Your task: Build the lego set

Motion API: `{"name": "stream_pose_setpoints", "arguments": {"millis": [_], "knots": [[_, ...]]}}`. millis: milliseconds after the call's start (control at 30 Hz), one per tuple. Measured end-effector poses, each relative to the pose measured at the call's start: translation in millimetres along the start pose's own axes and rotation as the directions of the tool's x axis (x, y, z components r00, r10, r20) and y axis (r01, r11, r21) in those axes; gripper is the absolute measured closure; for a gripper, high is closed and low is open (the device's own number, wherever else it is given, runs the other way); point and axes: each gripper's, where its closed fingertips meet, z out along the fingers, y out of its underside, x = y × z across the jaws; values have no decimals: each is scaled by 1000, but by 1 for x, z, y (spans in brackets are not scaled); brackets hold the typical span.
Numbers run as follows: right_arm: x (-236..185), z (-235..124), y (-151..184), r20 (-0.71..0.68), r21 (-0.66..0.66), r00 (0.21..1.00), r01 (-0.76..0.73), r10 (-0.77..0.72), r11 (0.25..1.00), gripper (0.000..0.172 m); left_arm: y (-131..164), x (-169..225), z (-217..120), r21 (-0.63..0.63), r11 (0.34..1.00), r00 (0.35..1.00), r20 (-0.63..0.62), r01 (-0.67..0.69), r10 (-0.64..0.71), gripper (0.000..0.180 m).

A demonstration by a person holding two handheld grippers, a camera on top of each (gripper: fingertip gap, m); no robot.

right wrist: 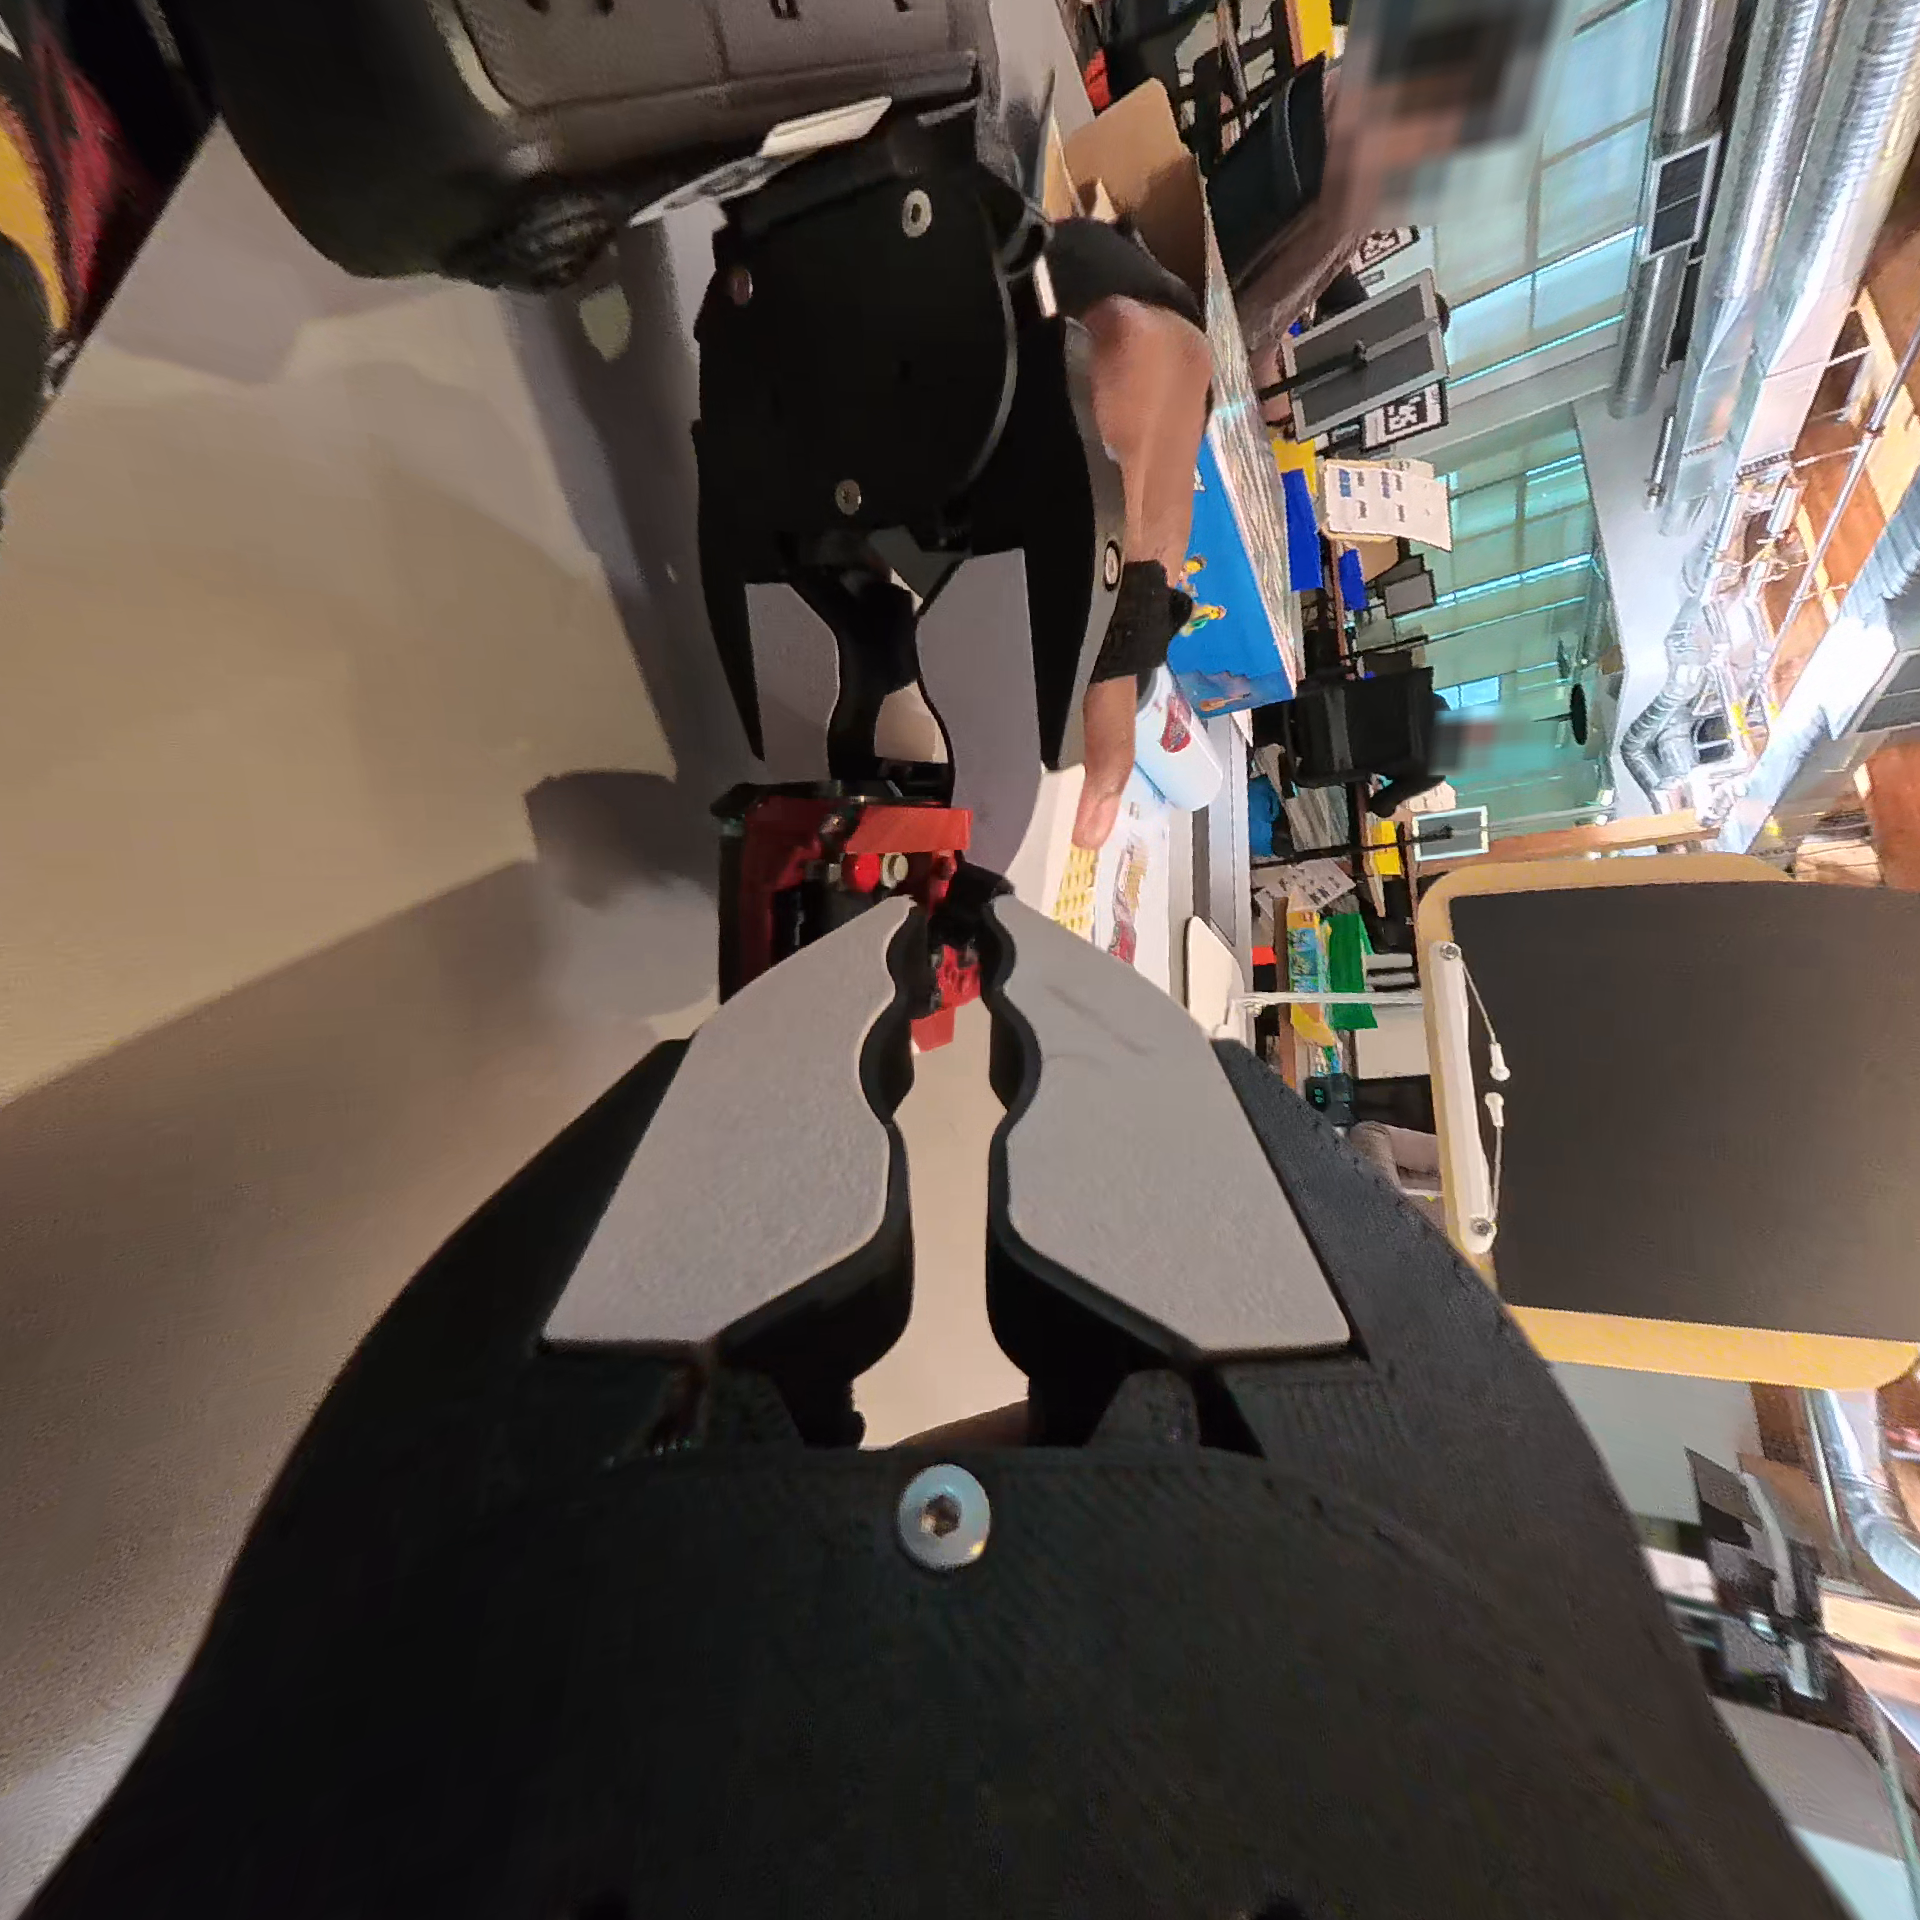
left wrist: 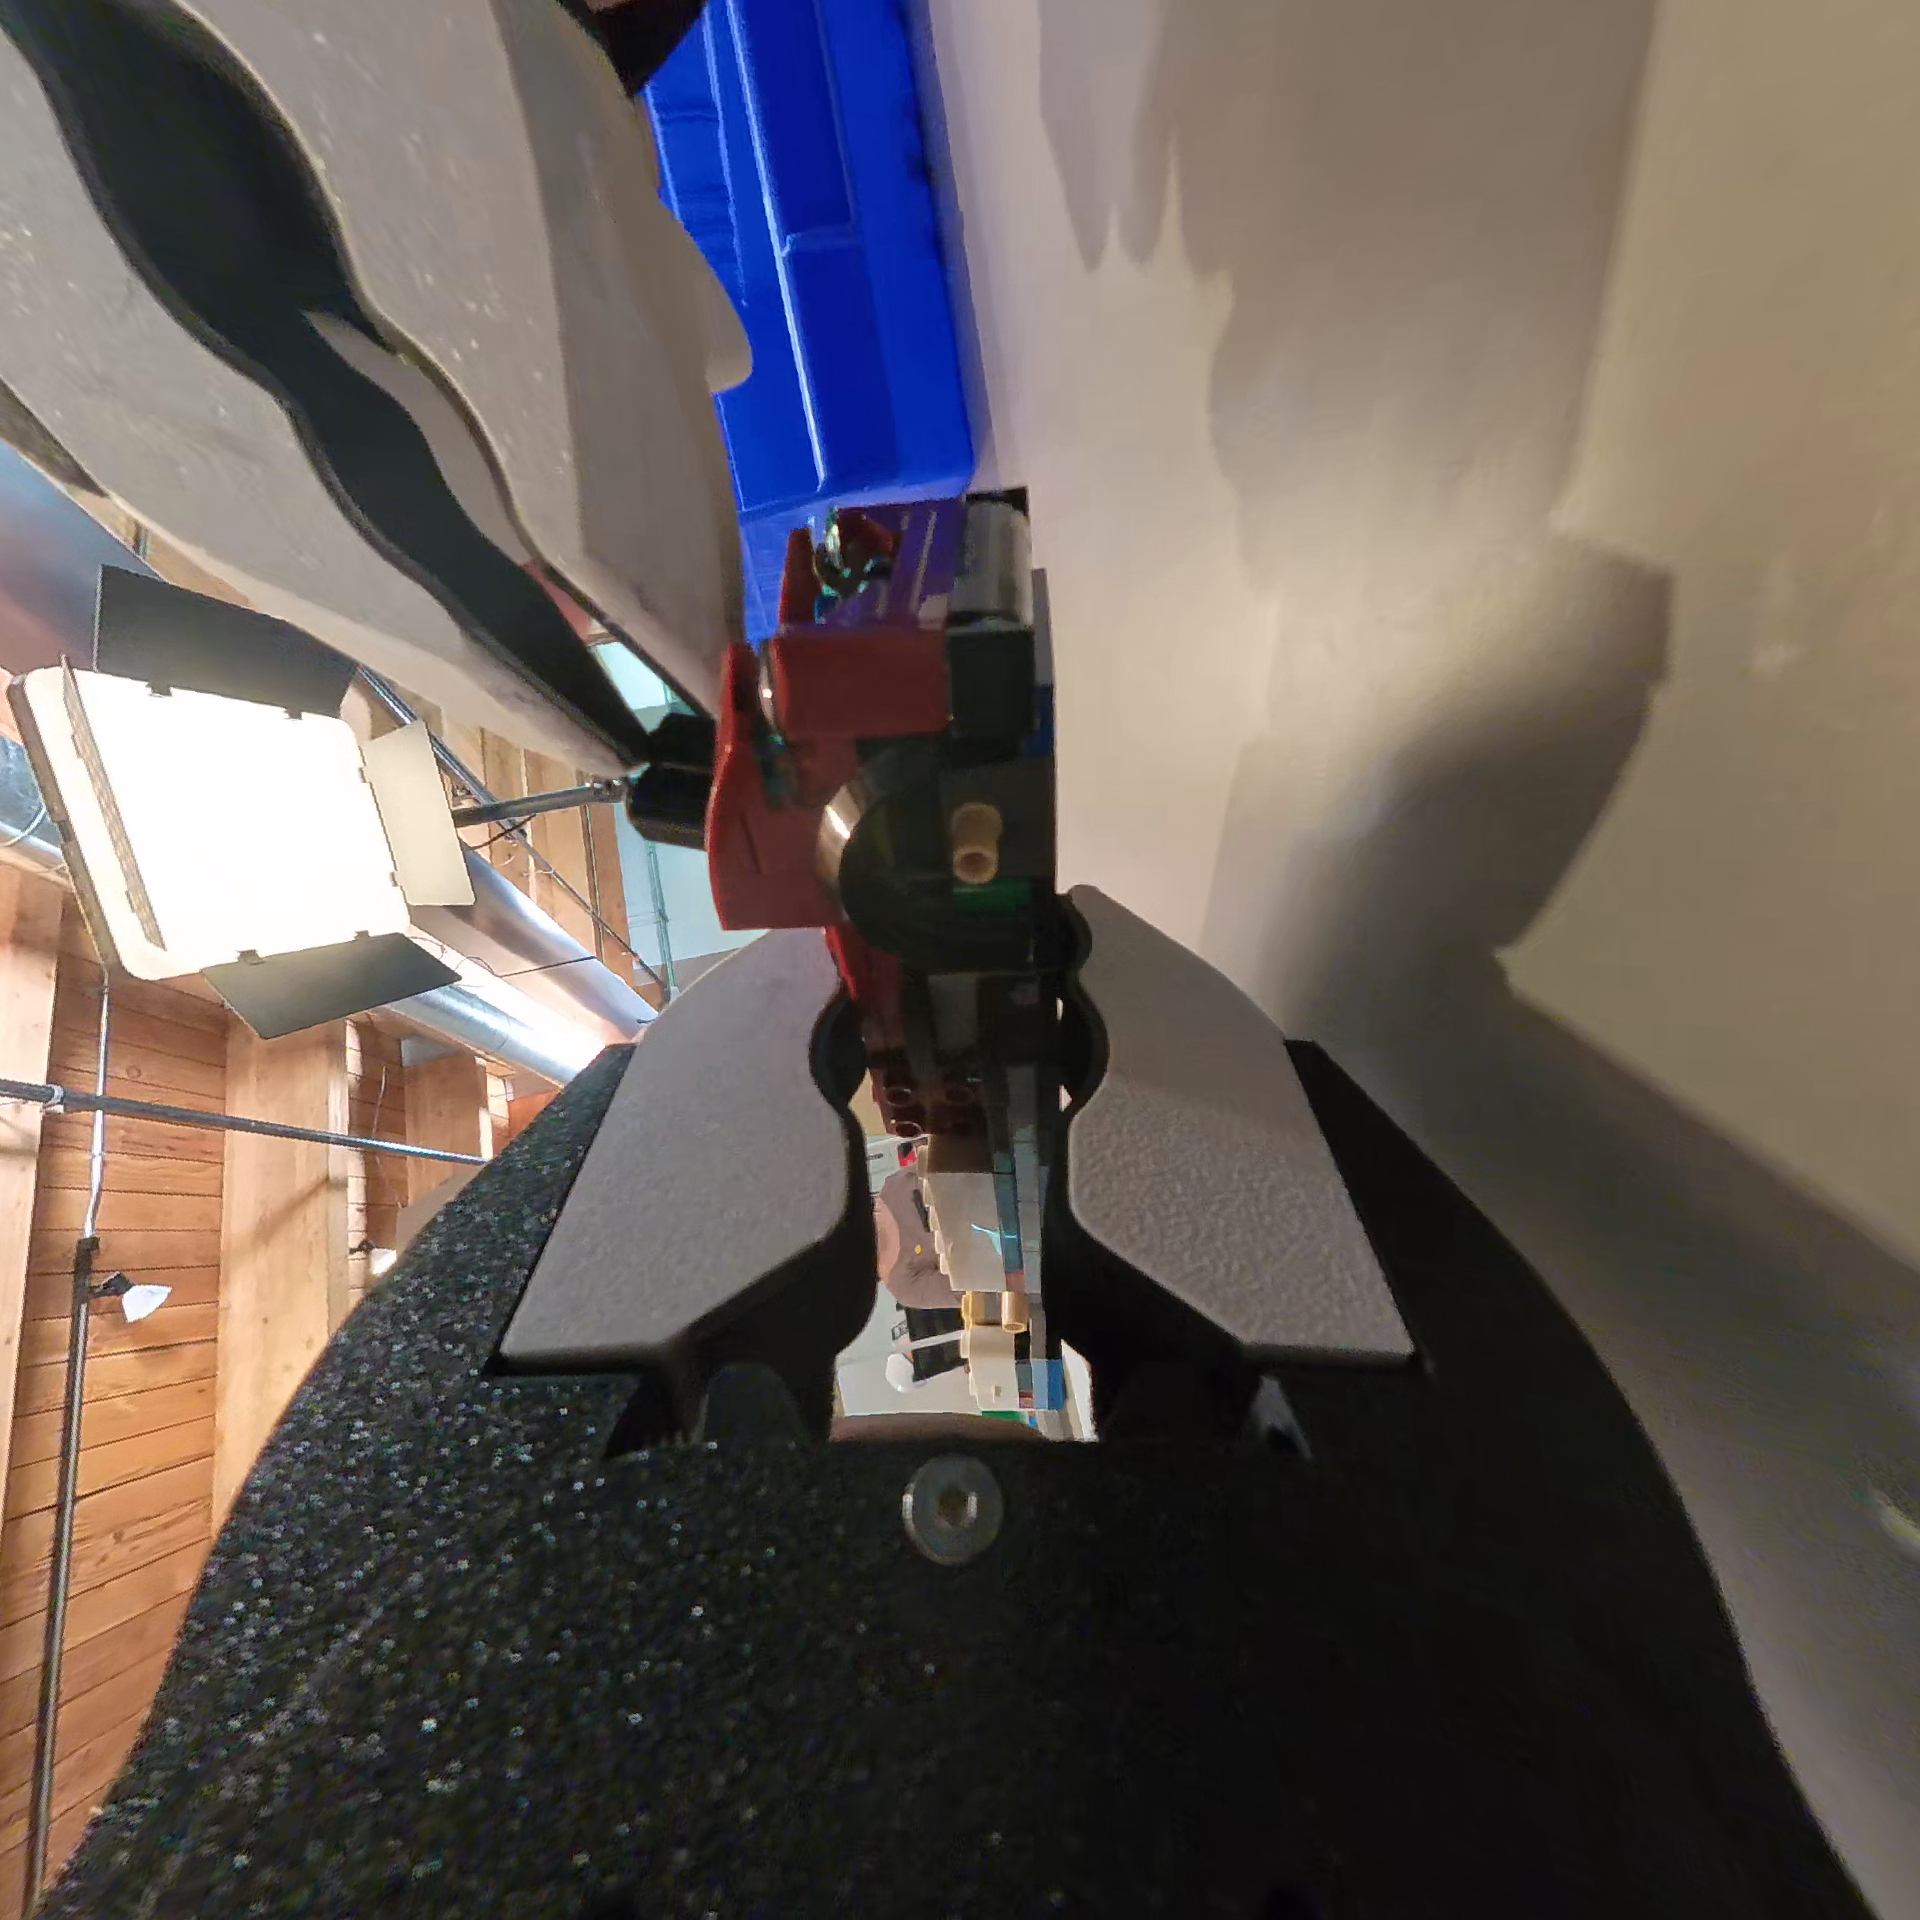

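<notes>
Between both hand-held grippers, above the worktop [right wrist: 260, 623], hangs a brick model [left wrist: 914, 790]. Left hand-held gripper [left wrist: 961, 987] clamps its dark body; right [right wrist: 951, 935] pinches a red piece [right wrist: 948, 987]. Light, rigid, likely snaps apart.

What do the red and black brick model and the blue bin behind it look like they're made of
The red and black brick model looks like glossy moulded plastic: studs, sharp block edges and soft highlights. The blue bin also seems rigid plastic, uniformly coloured with moulded ribs, though motion blur leaves its finish uncertain.
</notes>
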Motion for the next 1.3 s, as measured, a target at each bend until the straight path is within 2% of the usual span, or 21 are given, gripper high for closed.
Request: {"name": "stream_pose_setpoints", "arguments": {"millis": [200, 333, 467, 633, 733, 867, 1000, 1300], "knots": [[-2, -5, -10, 18, 93, 1000, -17, 15, 996, 165, -3, -1, -2, 2, 1000, 1000, 17, -15, 15, 147], [-4, -6, -8, 39, 104, 998, -44, 40, 994, 164, -5, 0, -3, 9, 1000, 1000, 17, -16, 16, 147], [4, -10, -7, 56, 122, 985, -171, 165, 978, 160, -5, 0, -4, 10, 1000, 1000, 21, -23, 23, 147], [4, -7, 7, 137, 0, 913, -388, 384, 922, 155, -4, -1, -4, -7, 998, 998, 33, -56, 56, 147], [-3, -9, 2, 224, -15, 848, -490, 481, 872, 154, -5, 0, -3, -7, 998, 997, 30, -69, 69, 147], [1, -8, 1, 258, -28, 774, -592, 578, 806, 154, -6, 1, -3, -5, 997, 997, 31, -76, 76, 147], [0, -9, -3, 318, -50, 717, -641, 620, 766, 156, -7, 1, -3, -3, 996, 996, 29, -84, 84, 147], [-4, -8, 1, 398, -190, 628, -656, 668, 730, 161, -8, 4, -2, -4, 994, 994, 24, -107, 107, 147]]}}
